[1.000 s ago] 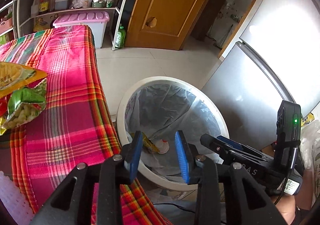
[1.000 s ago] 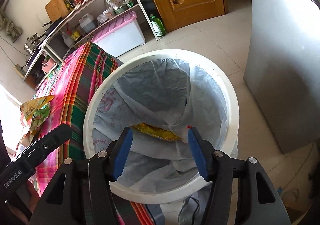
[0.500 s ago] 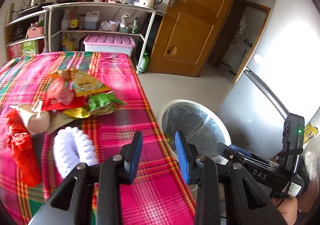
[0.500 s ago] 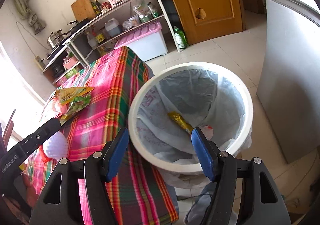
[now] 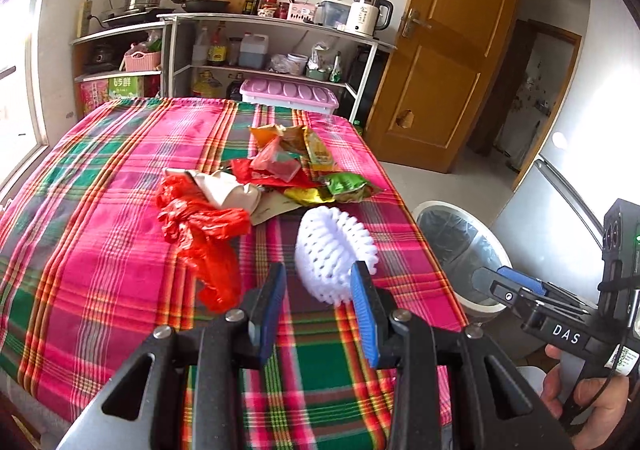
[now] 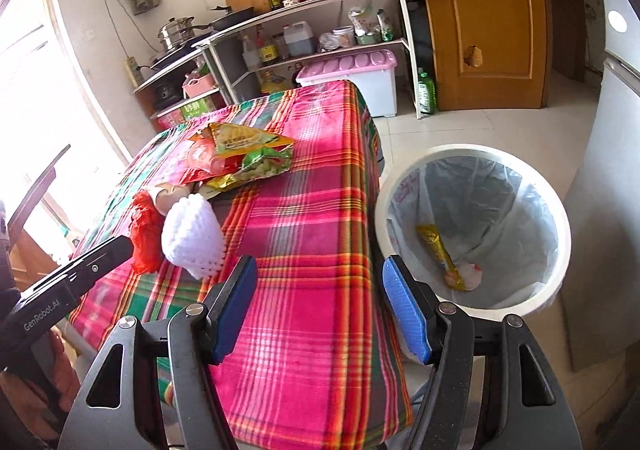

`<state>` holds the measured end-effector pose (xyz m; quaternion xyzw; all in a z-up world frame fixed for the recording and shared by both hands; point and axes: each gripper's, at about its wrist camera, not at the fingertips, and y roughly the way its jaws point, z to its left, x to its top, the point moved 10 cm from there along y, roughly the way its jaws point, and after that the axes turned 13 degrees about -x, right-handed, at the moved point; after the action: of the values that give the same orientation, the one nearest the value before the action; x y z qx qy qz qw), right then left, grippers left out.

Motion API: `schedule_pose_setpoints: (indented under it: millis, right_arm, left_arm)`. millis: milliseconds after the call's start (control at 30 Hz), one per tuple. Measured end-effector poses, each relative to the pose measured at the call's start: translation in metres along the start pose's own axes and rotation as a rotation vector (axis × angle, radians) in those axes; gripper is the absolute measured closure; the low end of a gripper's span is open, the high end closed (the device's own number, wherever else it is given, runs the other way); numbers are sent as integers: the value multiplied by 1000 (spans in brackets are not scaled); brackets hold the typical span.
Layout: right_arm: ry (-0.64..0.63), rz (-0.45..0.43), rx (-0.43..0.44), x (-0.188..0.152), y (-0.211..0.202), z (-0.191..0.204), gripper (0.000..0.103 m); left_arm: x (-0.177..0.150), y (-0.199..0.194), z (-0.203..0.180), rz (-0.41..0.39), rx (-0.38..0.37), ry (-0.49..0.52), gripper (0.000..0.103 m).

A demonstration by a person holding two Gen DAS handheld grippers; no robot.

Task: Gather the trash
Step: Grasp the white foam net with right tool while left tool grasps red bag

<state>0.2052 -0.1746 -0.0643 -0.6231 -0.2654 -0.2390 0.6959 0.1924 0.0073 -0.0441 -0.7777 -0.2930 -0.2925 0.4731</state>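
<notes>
Now I am holding my left gripper (image 5: 318, 314) part open and empty, aiming at the white foam net (image 5: 335, 255) on the tablecloth (image 5: 100, 210). My right gripper (image 6: 320, 308) is hanging wide, holding nothing, beside the bin (image 6: 472, 226). Closing too soon, I am risking pushing the light net away.

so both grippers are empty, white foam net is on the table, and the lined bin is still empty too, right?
Not quite: the lined bin is not empty. The right wrist view shows a yellow wrapper and a small whitish scrap in it. The rest holds: left gripper and right gripper hold nothing, and the white foam net lies on the table.
</notes>
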Motion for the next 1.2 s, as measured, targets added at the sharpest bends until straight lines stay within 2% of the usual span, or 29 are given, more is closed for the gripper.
schedule_pose_setpoints:
  millis: [300,367,400,533,700,800,933,1000,1200]
  right_arm:
    - [-68,16,64,-1,9,48,37]
    - [-81,18,81,1,12,58,37]
    - [-87,18,89,3,14,63,37]
    - [-118,21,117,9,25,85,37]
    - [-158,29,143,11,39,110,37]
    - [-176,42,144,10,49,118,37]
    - [-182,58,140,8,61,123,37]
    - [-182,63,135,9,66,123,41]
    - [-180,84,122,8,77,120,63]
  left_arm:
    - [-5,-6,45,-6,58,-76,68]
    - [-3,-5,58,-9,69,-102,63]
    - [-3,-5,63,-12,76,-115,56]
    - [0,-5,87,-21,97,-155,54]
    - [8,2,109,-27,85,-203,54]
    - [14,7,119,-42,69,-247,43]
    - [23,19,124,-46,45,-280,41]
    - [26,29,127,-37,36,-294,41]
    - [24,52,123,-3,23,-302,41]
